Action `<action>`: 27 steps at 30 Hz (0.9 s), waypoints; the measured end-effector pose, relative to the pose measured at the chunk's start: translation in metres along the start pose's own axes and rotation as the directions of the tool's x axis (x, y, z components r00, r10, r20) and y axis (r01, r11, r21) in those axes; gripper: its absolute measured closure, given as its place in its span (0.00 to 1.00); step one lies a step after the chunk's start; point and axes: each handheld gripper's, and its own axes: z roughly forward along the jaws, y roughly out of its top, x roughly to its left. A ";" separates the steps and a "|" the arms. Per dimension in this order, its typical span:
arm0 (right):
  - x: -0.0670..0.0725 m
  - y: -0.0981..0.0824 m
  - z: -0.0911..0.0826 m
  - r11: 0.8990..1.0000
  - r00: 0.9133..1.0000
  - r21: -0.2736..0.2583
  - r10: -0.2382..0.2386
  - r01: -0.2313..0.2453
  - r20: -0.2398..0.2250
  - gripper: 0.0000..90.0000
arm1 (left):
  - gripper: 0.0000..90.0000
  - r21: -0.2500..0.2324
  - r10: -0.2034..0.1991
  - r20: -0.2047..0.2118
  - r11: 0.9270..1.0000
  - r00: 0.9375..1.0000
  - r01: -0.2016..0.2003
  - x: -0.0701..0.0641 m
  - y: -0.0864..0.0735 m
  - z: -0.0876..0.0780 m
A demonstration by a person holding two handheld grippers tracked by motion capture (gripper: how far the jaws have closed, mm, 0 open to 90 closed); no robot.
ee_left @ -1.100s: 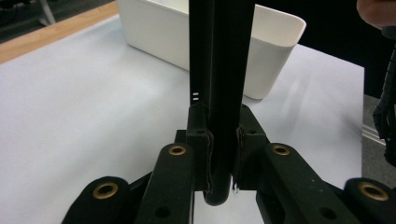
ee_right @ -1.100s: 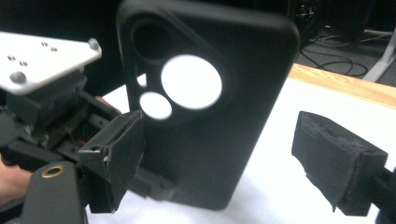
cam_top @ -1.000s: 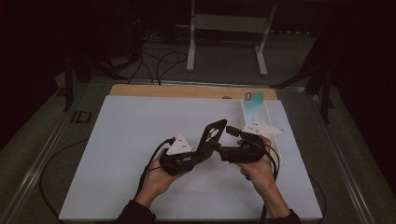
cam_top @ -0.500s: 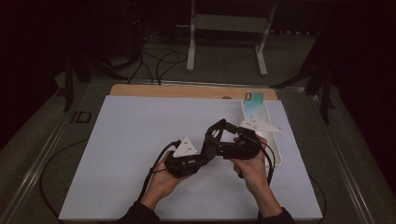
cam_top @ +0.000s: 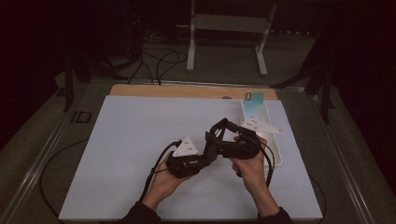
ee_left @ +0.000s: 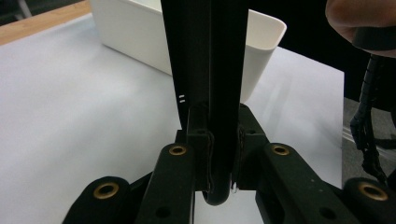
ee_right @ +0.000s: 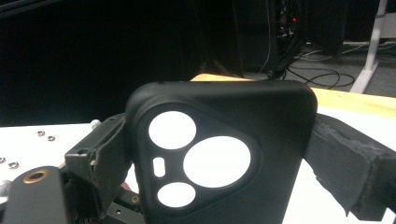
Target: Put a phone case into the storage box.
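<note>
A black phone case [cam_top: 218, 131] with round camera cut-outs is held up over the white mat between both hands. In the left gripper view it stands edge-on [ee_left: 208, 70], and my left gripper [ee_left: 222, 163] is shut on its thin lower edge. In the high view the left gripper [cam_top: 208, 148] sits at the case's lower left. My right gripper [cam_top: 223, 135] comes from the right and spans the case's width [ee_right: 219, 154]. Its jaws have just been opening with the case between them. Both grey pads [ee_right: 105, 154] still touch the case's side edges.
A long white bin [cam_top: 276, 151] lies at the mat's right side, just behind my right hand, with a teal card [cam_top: 253, 97] standing at its far end. The bin's near corner [ee_left: 140, 42] shows behind the case. Cables trail from both grippers; the mat's wooden edge [cam_top: 187, 91] runs along the back.
My left hand has shifted a little to the right, closer to the right hand. The right gripper's jaws now sit around the raised case. The case has stayed in about the same place.
</note>
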 end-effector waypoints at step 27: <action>0.000 0.000 -0.003 0.999 0.998 -0.011 -0.030 0.031 0.049 0.16 | 0.37 -0.051 0.003 -0.079 0.999 0.997 -0.007 0.009 -0.010 -0.027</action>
